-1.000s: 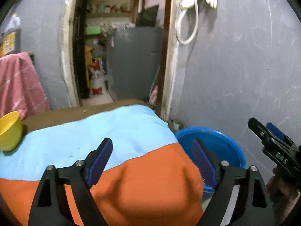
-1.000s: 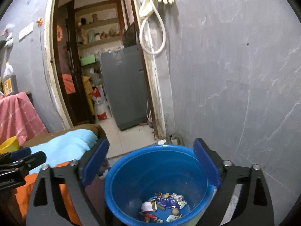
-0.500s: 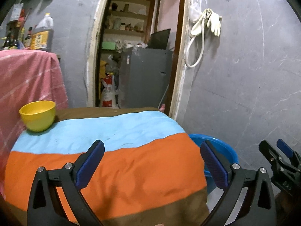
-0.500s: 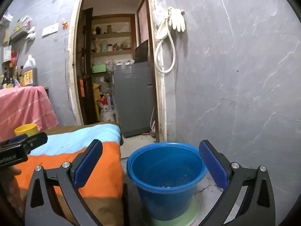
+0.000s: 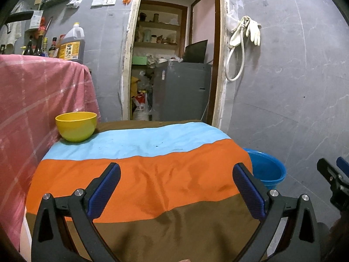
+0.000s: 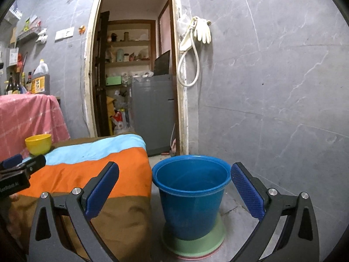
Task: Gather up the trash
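Note:
A blue bucket (image 6: 192, 194) stands on a green base on the floor, right of the cloth-covered table; its contents are hidden from this angle. In the left wrist view only its rim (image 5: 267, 168) shows past the table corner. My right gripper (image 6: 174, 187) stands open in front of the bucket, nothing between its blue pads. My left gripper (image 5: 176, 187) is open wide above the striped cloth (image 5: 141, 174), holding nothing. No loose trash shows on the cloth. Each gripper appears at the edge of the other's view.
A yellow bowl (image 5: 76, 128) sits at the table's far left corner. A pink-draped stand (image 5: 32, 100) with bottles is at the left. A doorway (image 6: 135, 76) with a grey cabinet lies behind. A grey wall (image 6: 272, 87) with hung gloves is at the right.
Both grippers have pulled back from the bucket and table; the bucket's inside trash has dropped out of sight, and more of the cloth shows. The left jaws stand wider.

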A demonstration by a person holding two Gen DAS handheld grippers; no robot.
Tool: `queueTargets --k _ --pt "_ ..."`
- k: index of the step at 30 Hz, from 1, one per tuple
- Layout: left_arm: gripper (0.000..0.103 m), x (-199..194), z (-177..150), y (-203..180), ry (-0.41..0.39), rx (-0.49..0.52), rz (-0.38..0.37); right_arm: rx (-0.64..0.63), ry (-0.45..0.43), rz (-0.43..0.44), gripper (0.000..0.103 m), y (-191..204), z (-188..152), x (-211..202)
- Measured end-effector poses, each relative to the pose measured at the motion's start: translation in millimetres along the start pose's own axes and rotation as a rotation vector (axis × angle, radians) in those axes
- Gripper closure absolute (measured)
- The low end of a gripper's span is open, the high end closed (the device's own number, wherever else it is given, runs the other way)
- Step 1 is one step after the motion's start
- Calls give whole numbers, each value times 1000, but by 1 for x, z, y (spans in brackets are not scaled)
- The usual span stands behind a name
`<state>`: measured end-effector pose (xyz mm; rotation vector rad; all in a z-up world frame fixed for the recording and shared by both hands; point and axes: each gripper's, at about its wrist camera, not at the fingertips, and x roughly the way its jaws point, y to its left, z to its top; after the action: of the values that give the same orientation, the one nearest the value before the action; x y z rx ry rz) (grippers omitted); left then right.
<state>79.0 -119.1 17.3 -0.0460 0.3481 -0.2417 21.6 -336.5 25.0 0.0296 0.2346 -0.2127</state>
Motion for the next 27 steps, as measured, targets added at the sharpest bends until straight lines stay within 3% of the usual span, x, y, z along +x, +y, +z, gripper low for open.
queueTargets --k 27 --pt "2 -7 -5 6 -13 -2 16 -12 18 17 0 8 -11 -9"
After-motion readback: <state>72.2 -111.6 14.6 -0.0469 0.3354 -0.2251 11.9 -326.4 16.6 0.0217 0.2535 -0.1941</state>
